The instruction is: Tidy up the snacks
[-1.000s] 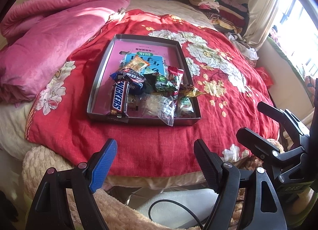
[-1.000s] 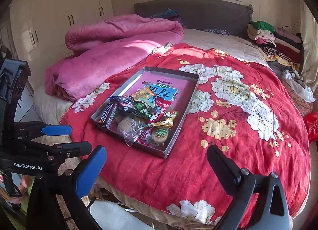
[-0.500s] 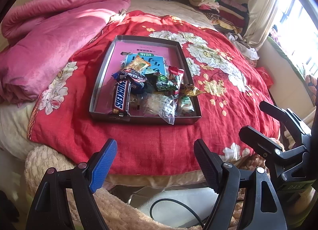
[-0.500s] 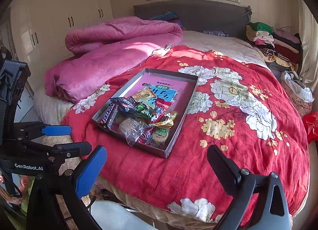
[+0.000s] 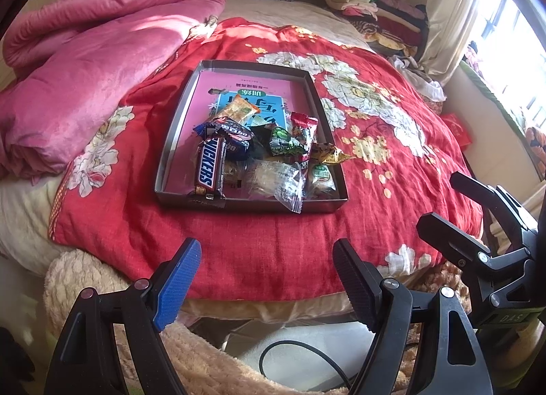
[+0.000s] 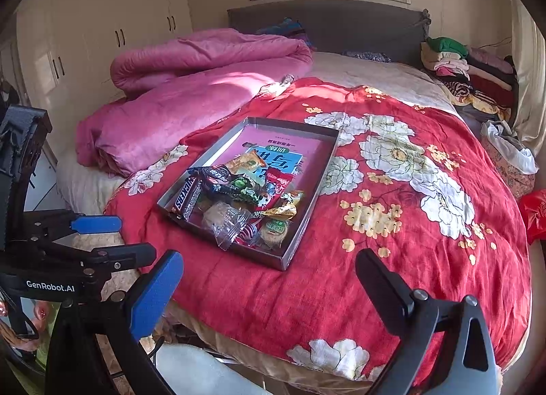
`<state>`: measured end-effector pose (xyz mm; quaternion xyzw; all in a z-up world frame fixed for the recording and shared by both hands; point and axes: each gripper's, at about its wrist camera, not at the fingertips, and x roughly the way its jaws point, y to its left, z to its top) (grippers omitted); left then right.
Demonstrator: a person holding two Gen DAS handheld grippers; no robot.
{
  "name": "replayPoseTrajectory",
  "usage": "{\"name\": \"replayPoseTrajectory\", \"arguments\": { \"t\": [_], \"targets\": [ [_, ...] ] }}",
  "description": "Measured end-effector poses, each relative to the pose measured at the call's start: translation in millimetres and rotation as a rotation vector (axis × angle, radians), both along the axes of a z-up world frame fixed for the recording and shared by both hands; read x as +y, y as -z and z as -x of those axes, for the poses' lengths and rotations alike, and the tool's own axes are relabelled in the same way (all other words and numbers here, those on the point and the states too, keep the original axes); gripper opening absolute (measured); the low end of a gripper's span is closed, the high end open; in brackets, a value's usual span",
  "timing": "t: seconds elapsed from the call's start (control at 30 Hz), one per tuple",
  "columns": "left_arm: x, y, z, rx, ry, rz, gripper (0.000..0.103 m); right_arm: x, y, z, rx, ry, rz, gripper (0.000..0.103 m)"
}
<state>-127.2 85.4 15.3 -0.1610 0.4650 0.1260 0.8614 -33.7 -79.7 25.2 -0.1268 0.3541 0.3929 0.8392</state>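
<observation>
Not much changed vs the frames a sec ago tbh. Your left tongs [image 5: 266, 268] are still spread wide w/ nothing between them, hovering short of the bed's foot edge, and the right tongs [image 6: 269, 279] are the same deal, wide and empty. You can see the right tongs off to the side in the left cam, also gaping.

Only real diff: the tray [image 5: 250, 204] sits a touch lower and closer in the left view than before, so you've drifted in a bit. Nothing in it has shifted.

Tray is on the red floral blanket [image 5: 375, 170], near the foot edge, w/ the pink quilt [image 5: 85, 88] bunched up off its left side. Snacks are all piled in the tray's near half:
- Snickers bar [image 5: 210, 166] along the near-left, its end poking over the front wall
- dark blue wrapper [image 5: 228, 137] just behind it, touching
- orange packet [image 5: 239, 110] further back, lying on the blue book cover [image 5: 269, 105] in the tray's floor
- green packet [image 5: 286, 142] toward the right, red-topped one [image 5: 303, 122] right beside it
- clear-wrapped pastry [image 5: 276, 180] at the front, its corner hanging over the wall
- small round green-label cake [image 5: 320, 176] in the near-right corner

Folded clothes stack [image 6: 467, 67] is way back past the tray by the headboard.
</observation>
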Motion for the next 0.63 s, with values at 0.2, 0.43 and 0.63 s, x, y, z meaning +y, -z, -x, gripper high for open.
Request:
{"name": "replayPoseTrajectory", "arguments": {
  "t": [0.2, 0.43, 0.63],
  "targets": [
    [0.0, -0.6, 1.2, 0.002, -0.008, -0.011, 0.081, -5.6, 0.2, -5.5, 0.008, 0.025, -0.012, 0.102],
    [3.2, 2.8, -0.7, 0.001, -0.026, -0.015, 0.081, -11.5, 0.2, -10.8, 0.005, 0.052, -0.028, 0.102],
    [42.7, 3.2, -3.4, -0.041, -0.132, -0.048, 0.081, -29.4, 3.7, -31.3, 0.005, 0.122, -0.052, 0.102]
  ]
}}
